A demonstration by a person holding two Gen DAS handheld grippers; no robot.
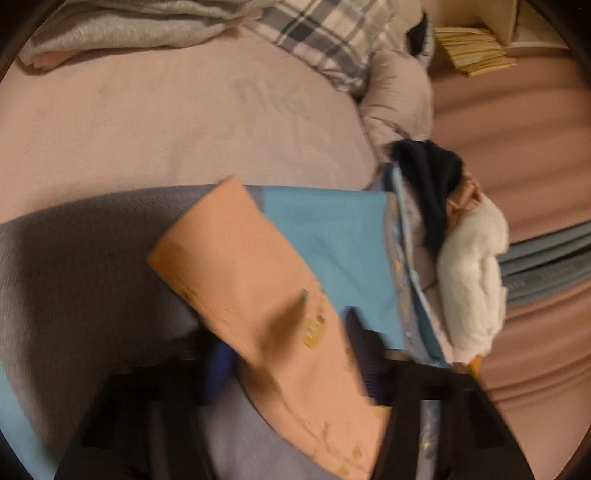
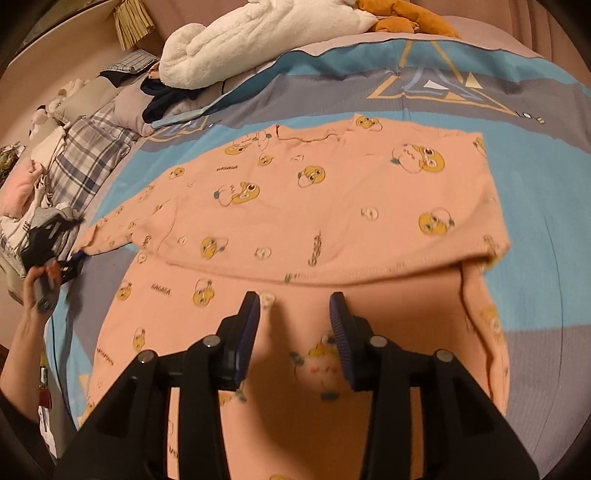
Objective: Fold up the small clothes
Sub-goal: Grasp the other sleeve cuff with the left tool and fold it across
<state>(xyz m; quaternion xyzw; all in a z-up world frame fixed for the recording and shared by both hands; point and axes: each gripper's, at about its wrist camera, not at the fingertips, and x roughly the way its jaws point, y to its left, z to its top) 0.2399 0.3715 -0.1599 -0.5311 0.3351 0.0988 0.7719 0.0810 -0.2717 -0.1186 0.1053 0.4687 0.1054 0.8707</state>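
Observation:
A small pink garment with yellow cartoon faces [image 2: 317,206] lies spread on a blue and grey bedspread [image 2: 546,206]. Its lower part is folded up over the body, and one sleeve [image 2: 110,236] stretches out to the left. My right gripper [image 2: 295,306] is open and empty just above the fabric near the fold edge. My left gripper [image 2: 72,264] is at the sleeve end. In the blurred left wrist view the pink sleeve [image 1: 258,288] runs between the left fingers [image 1: 364,354]; the left gripper [image 1: 291,354] looks shut on it.
A white plush toy [image 2: 258,33] and an orange one [image 2: 402,18] lie at the bedspread's far edge. Dark clothing [image 2: 166,96], a plaid cloth [image 2: 88,158] and other clothes are piled at the left. Grey folded fabric [image 1: 129,26] lies on the pink sheet.

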